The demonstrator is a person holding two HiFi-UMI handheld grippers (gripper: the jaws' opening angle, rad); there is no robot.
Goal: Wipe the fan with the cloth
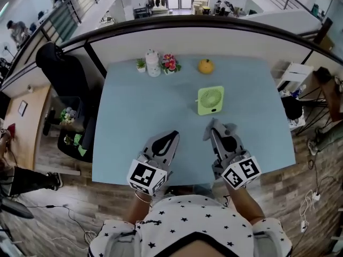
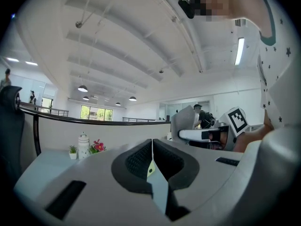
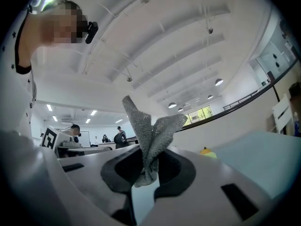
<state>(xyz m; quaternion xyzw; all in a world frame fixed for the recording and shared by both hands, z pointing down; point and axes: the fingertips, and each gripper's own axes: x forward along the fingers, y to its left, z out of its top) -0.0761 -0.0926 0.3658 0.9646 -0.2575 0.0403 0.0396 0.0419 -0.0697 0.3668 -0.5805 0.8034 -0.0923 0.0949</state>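
Green fan (image 1: 210, 100) sits on the blue table (image 1: 134, 116); right gripper (image 1: 214, 126) pinches the grey cloth (image 3: 150, 131) nearby, left gripper (image 1: 173, 136) closed on nothing.

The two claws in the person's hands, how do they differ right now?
The right claw is shut on a grey mesh cloth that sticks up out of it; the left claw is shut on nothing. The right claw points at the green fan from close by; the left claw lies further to the fan's left. Both are over the blue table's near edge.
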